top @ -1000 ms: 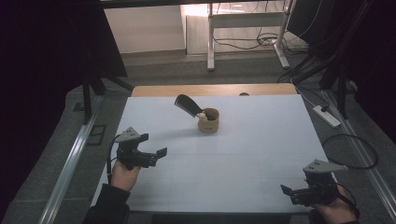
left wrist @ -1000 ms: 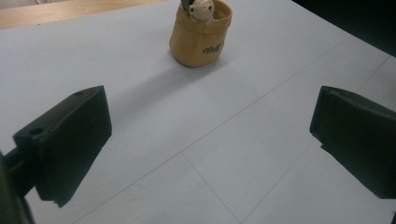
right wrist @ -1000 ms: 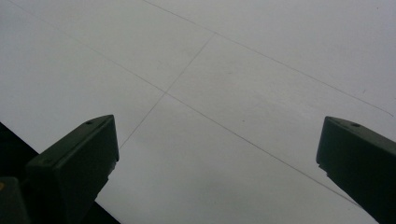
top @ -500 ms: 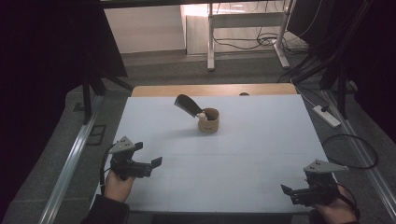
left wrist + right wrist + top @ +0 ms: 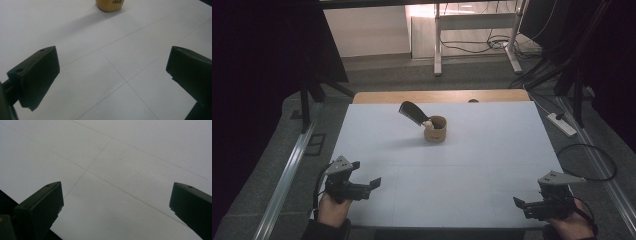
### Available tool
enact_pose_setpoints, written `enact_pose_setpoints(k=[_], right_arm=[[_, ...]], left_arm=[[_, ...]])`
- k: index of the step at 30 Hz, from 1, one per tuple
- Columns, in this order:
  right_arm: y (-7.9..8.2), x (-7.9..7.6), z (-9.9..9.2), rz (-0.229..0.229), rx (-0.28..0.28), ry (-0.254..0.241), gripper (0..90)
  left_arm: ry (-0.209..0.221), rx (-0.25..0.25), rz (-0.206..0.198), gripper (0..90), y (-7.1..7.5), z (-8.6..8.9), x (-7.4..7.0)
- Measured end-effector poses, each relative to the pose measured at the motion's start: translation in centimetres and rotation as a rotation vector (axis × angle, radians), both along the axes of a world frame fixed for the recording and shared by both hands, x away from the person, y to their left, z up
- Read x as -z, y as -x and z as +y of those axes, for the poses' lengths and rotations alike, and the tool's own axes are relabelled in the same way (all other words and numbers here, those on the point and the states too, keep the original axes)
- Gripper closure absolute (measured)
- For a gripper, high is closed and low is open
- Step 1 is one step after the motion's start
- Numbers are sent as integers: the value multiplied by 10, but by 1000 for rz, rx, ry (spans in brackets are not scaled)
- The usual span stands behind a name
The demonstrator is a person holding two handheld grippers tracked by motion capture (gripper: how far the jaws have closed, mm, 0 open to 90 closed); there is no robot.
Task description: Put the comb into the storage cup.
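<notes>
White sheet-covered counter (image 5: 472,165), seen from above: left tongs (image 5: 373,183) and right tongs (image 5: 518,203) rest at its near corners, both released, jaws wide and empty. Well beyond them, a small tan cylindrical cup (image 5: 435,129) stands upright at the far centre, a black flat-bladed scoop (image 5: 413,113) leaning from its mouth.

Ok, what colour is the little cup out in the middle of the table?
The cup is tan, with dark lettering near its rim; the left gripper view shows this best.

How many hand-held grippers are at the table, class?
2: the left hand-held gripper is at the near left edge of the white table, and the right hand-held gripper is at the near right corner.
</notes>
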State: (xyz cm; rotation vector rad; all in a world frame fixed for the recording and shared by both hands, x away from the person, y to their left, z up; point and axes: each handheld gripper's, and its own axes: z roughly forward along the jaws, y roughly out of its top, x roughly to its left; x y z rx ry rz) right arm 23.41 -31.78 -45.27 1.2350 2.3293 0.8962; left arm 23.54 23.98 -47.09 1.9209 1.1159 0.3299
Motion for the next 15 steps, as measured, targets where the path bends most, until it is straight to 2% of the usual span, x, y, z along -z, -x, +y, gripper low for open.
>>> enact_pose_setpoints(k=[15], right_arm=[[0, 0, 0, -2, 13, -1, 0]], left_arm=[[-28, -32, 9, 0, 17, 6, 4]])
